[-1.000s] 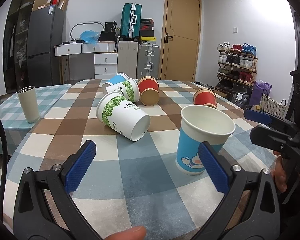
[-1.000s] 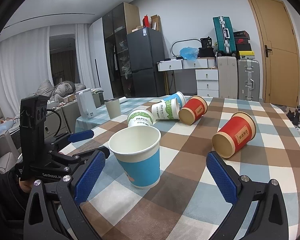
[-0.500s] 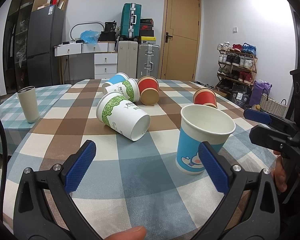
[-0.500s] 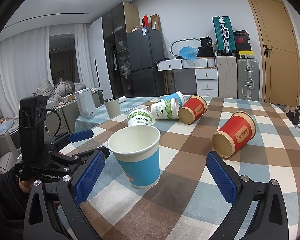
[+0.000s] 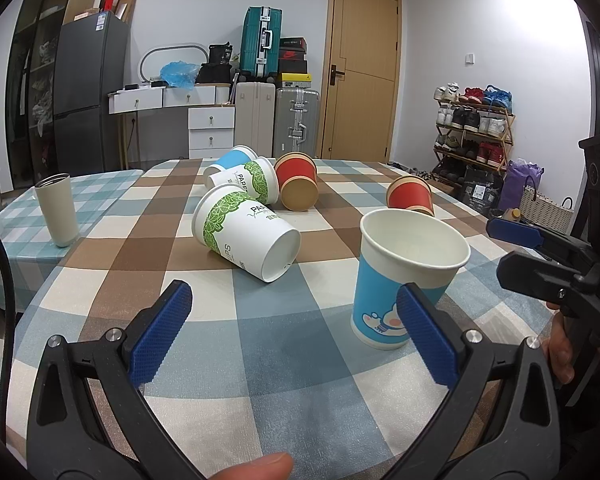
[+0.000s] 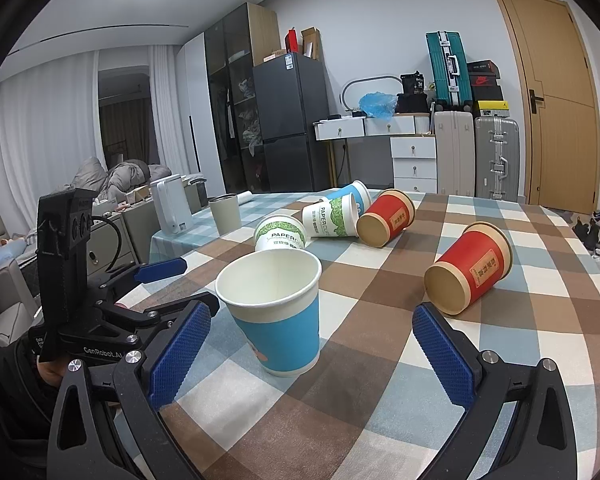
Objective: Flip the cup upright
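Observation:
A blue paper cup [image 5: 400,280] stands upright on the checked table, also in the right wrist view [image 6: 276,312]. A green-leaf white cup [image 5: 244,232] lies on its side just beyond my left gripper [image 5: 296,336], which is open and empty above the near table. Another green cup [image 6: 280,234], a third green cup [image 6: 332,216], a blue cup [image 6: 354,194] and two red cups [image 6: 386,218] [image 6: 470,266] lie on their sides. My right gripper [image 6: 312,352] is open and empty, the upright blue cup just ahead near its left finger.
A beige tumbler [image 5: 58,210] stands on the table's left part. The checked tablecloth [image 5: 280,340] covers a round table with edges close on both sides. Suitcases, drawers, a fridge and a shoe rack stand behind.

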A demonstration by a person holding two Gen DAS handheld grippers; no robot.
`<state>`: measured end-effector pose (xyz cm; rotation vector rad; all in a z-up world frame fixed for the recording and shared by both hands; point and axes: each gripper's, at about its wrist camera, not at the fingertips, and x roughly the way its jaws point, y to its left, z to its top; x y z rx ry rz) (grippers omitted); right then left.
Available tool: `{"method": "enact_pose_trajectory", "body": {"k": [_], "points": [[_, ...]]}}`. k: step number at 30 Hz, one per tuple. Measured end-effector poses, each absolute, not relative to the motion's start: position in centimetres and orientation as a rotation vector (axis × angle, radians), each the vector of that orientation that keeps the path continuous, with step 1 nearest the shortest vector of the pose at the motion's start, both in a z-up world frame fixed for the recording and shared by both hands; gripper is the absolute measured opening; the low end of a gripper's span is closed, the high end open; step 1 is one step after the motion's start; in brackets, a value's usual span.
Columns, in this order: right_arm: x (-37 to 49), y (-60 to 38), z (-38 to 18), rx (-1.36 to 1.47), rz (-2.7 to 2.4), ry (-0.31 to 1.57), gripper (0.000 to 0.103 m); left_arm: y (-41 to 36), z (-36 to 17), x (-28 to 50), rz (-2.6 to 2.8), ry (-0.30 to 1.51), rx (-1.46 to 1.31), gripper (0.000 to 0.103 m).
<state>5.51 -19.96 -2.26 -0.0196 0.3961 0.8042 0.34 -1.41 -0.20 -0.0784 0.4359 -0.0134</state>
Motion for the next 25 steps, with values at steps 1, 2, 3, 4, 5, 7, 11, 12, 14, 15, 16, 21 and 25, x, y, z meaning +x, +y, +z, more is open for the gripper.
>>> {"method": "enact_pose_trajectory", "body": {"k": [1, 2, 3, 4, 5, 7, 11, 12, 14, 15, 16, 21, 25], "points": [[5.51, -19.96, -2.25, -0.02, 0.804, 0.396, 0.103, -1.42, -0.2, 0.34, -0.013, 0.436, -0.078, 0.102], [5.51, -19.96, -2.25, -0.02, 0.803, 0.396, 0.103, -1.41, -0.2, 0.34, -0.013, 0.436, -0.079, 0.102], [5.51, -19.96, -2.25, -0.02, 0.804, 0.396, 0.103, -1.41, -0.2, 0.34, -0.013, 0.436, -0.079, 0.102], [5.5, -19.94, -2.26, -0.02, 0.804, 0.397, 0.103, -1.43, -0.21, 0.34, -0.013, 0.436, -0.079, 0.102], [5.5, -19.95, -2.25, -0.02, 0.804, 0.396, 0.103, -1.45, -0.21, 0.33, -0.013, 0.436, -0.079, 0.102], [5.5, -19.95, -2.24, -0.02, 0.804, 0.396, 0.103, -1.43, -0.21, 0.34, -0.013, 0.436, -0.078, 0.102], [5.5, -19.94, -2.24, -0.02, 0.803, 0.397, 0.103, -1.42, -0.21, 0.34, -0.013, 0.436, -0.079, 0.102], [5.56, -20.0, -2.3, -0.021, 0.803, 0.397, 0.103, -1.42, -0.21, 0.33, -0.013, 0.436, -0.079, 0.102], [5.56, -19.98, -2.3, -0.021, 0.802, 0.397, 0.103, -1.42, -0.22, 0.33, -0.013, 0.436, -0.079, 0.102], [5.57, -19.98, -2.3, -0.021, 0.802, 0.398, 0.103, -1.42, -0.22, 0.33, -0.013, 0.435, -0.079, 0.102], [5.56, -19.98, -2.3, -0.021, 0.802, 0.398, 0.103, -1.47, -0.22, 0.32, -0.013, 0.435, -0.079, 0.102], [5.58, -19.98, -2.33, -0.022, 0.801, 0.399, 0.103, -1.43, -0.22, 0.33, -0.014, 0.435, -0.079, 0.102], [5.77, -19.99, -2.51, -0.026, 0.802, 0.403, 0.103, -1.45, -0.22, 0.33, -0.014, 0.435, -0.078, 0.102]]}}
